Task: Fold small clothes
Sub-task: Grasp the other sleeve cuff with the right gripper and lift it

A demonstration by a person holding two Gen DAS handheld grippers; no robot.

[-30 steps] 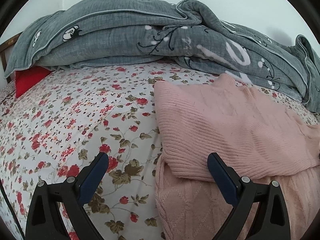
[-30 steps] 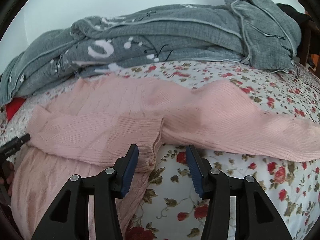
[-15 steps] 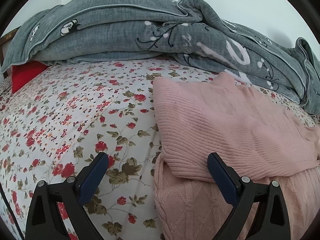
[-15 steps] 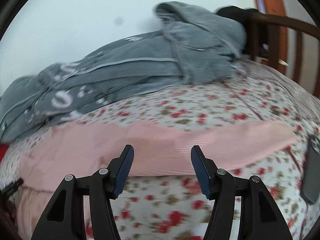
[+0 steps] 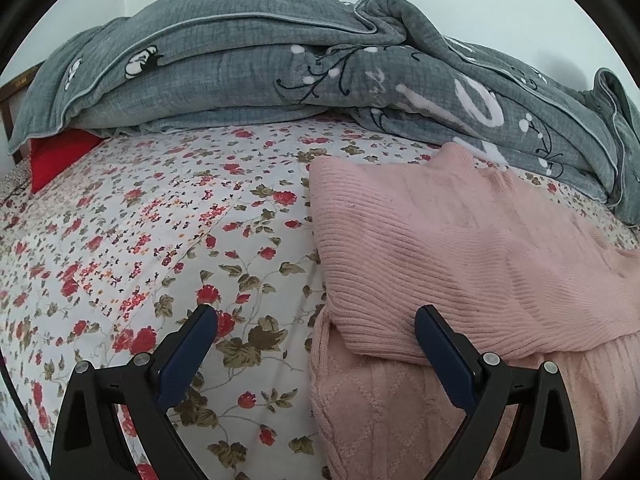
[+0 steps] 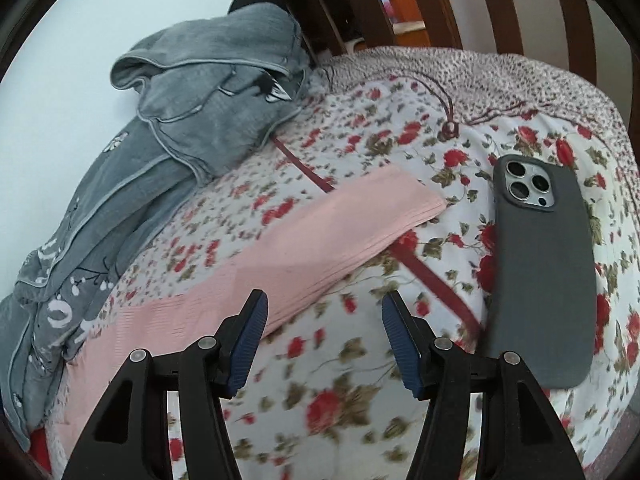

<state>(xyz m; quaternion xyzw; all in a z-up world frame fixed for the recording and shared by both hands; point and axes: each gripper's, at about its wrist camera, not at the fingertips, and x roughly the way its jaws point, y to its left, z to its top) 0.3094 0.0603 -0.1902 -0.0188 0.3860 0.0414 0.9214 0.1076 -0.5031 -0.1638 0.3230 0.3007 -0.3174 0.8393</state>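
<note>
A pink knit sweater [image 5: 460,248] lies on the floral bedsheet [image 5: 160,240], with one sleeve folded across its body. My left gripper [image 5: 316,334] is open and empty, its jaws straddling the sweater's left edge near the folded sleeve's cuff. In the right wrist view the other pink sleeve [image 6: 312,248] stretches out flat across the sheet toward the upper right. My right gripper [image 6: 322,316] is open and empty, just below and right of that sleeve.
A grey quilt [image 5: 300,72] is heaped along the back of the bed, also seen in the right wrist view [image 6: 192,100]. A dark phone [image 6: 544,272] lies face down at the right, on a dark red strap [image 6: 432,276]. A red pillow [image 5: 56,156] sits far left. A wooden bed frame [image 6: 480,4] stands behind.
My right gripper has swung right along the outstretched sleeve, from the sweater's body toward the cuff, bringing the phone into view. My left gripper has hardly moved.
</note>
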